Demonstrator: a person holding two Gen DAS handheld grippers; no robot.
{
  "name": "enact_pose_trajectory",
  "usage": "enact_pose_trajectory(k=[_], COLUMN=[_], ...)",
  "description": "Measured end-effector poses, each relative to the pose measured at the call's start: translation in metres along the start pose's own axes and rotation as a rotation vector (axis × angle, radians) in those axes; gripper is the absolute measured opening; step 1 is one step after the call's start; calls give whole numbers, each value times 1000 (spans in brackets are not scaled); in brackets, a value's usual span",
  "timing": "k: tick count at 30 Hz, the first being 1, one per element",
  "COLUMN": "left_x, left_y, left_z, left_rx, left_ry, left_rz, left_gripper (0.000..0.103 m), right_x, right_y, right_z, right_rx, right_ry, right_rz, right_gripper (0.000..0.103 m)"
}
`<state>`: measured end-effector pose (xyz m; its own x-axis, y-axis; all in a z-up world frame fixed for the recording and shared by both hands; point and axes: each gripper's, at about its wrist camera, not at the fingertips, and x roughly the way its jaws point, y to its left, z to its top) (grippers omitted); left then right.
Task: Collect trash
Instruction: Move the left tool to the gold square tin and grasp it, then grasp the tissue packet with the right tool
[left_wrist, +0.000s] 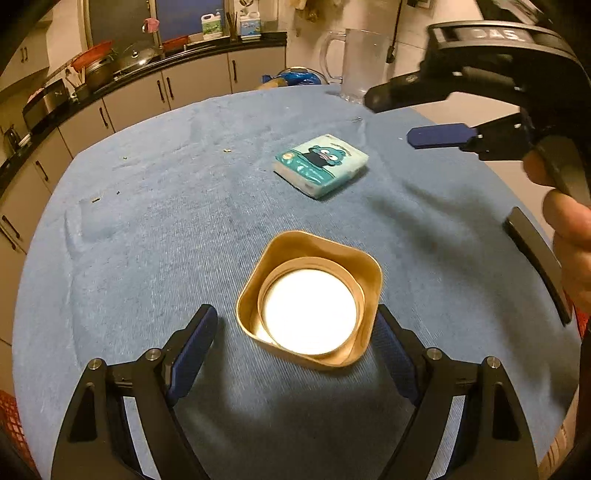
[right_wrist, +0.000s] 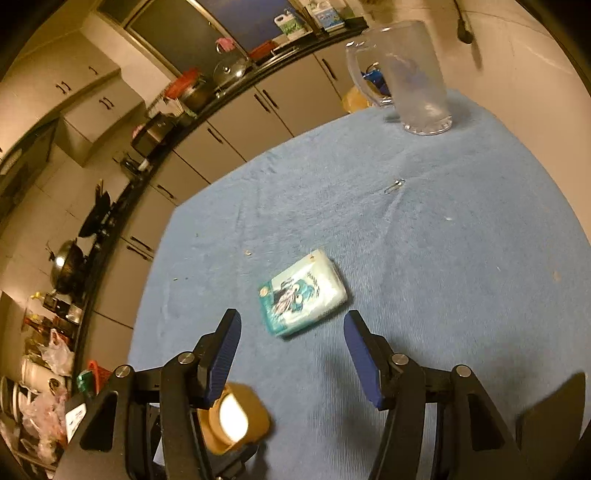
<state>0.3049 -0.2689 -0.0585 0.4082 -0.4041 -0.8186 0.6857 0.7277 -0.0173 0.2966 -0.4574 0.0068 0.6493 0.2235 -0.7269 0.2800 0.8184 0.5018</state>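
Note:
A gold square tin (left_wrist: 309, 300) with a white round inside sits on the blue cloth, between the fingers of my open left gripper (left_wrist: 297, 325). The right finger is close to its side. The tin also shows in the right wrist view (right_wrist: 232, 421), low and left. A teal tissue pack (left_wrist: 320, 164) with a cartoon face lies beyond it. In the right wrist view the pack (right_wrist: 303, 297) lies just ahead of my open, empty right gripper (right_wrist: 291, 328). The right gripper also shows in the left wrist view (left_wrist: 391, 118), held above the table at the right.
A clear glass mug (right_wrist: 406, 74) stands at the table's far edge. A paper clip (right_wrist: 394, 186) and small crumbs (right_wrist: 248, 253) lie on the blue cloth (right_wrist: 443, 258). Kitchen cabinets and a cluttered counter (left_wrist: 110, 74) run behind the table.

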Motion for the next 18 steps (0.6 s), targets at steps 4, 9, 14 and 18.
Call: enact_pose_trajectory(k=[4, 9, 14, 18], left_x=[2, -9, -42, -60], left_y=[7, 23, 45, 57], left_z=[2, -4, -14, -22], left_rx=[-37, -74, -112, -146], left_ry=[-4, -24, -62, -83], left_rz=[-8, 12, 32, 43], left_gripper=[67, 67, 67, 67], right_x=[25, 48, 69, 84], right_y=[1, 0, 18, 23], right_z=[10, 19, 25, 27], right_rx=[-28, -35, -145, -202], right_ry=[49, 81, 82, 98], right_rz=[-70, -81, -109, -132], right_gripper=[69, 70, 75, 78])
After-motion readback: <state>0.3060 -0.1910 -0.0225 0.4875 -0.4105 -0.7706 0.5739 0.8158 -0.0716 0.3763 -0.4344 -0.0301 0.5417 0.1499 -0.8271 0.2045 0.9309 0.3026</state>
